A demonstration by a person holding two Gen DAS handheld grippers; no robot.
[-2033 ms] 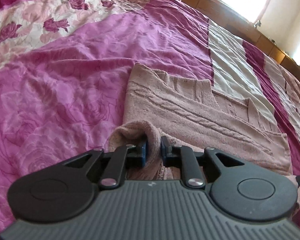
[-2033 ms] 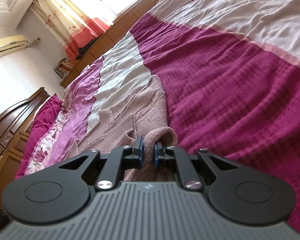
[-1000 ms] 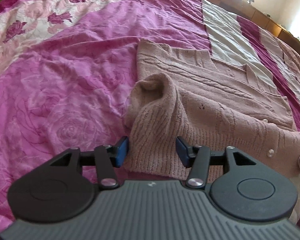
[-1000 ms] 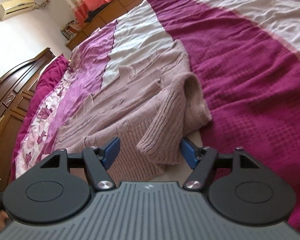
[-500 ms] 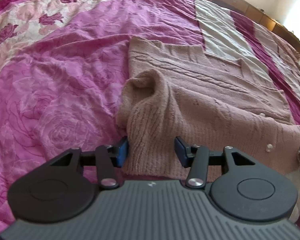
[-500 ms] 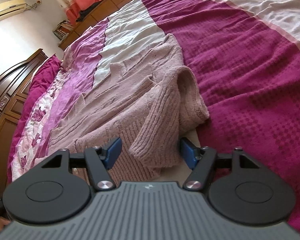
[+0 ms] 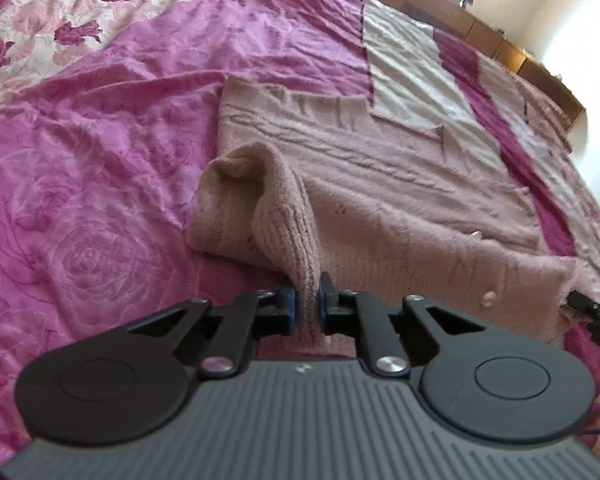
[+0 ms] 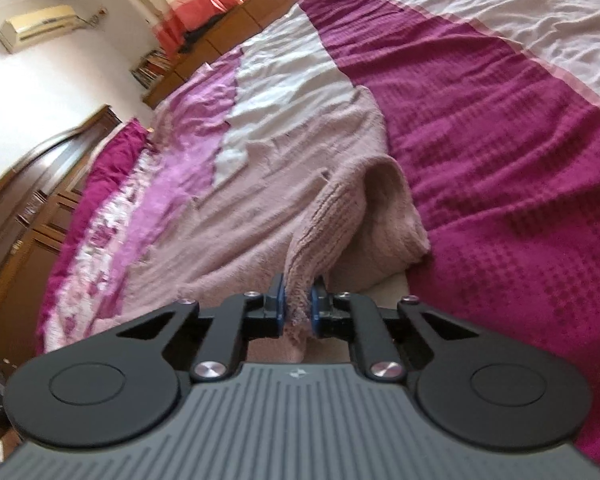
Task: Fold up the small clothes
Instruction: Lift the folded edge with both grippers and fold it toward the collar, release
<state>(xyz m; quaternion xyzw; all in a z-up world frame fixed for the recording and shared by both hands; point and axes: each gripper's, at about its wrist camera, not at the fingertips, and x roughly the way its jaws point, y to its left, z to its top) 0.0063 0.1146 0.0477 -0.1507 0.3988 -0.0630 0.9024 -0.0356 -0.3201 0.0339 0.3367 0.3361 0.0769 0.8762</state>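
Observation:
A dusty pink knitted cardigan (image 7: 380, 184) lies spread on the bed, its sleeves folded in toward the near edge. My left gripper (image 7: 304, 306) is shut on the ribbed cuff of the left sleeve (image 7: 288, 216) and lifts it a little. My right gripper (image 8: 297, 308) is shut on the ribbed cuff of the right sleeve (image 8: 332, 216), which rises off the cardigan (image 8: 260, 216). Small buttons (image 7: 488, 299) show near the cardigan's front edge.
The bed has a pink rose-print cover (image 7: 100, 160) on the left and a magenta and white striped blanket (image 8: 520, 140) on the right. A wooden headboard (image 8: 28, 200) and wooden cabinets (image 8: 220, 36) stand by the wall. The tip of the right gripper shows at the left wrist view's right edge (image 7: 592, 310).
Both grippers were open around the sleeve cuffs half a second ago. Both have closed on the cuffs and raised them slightly.

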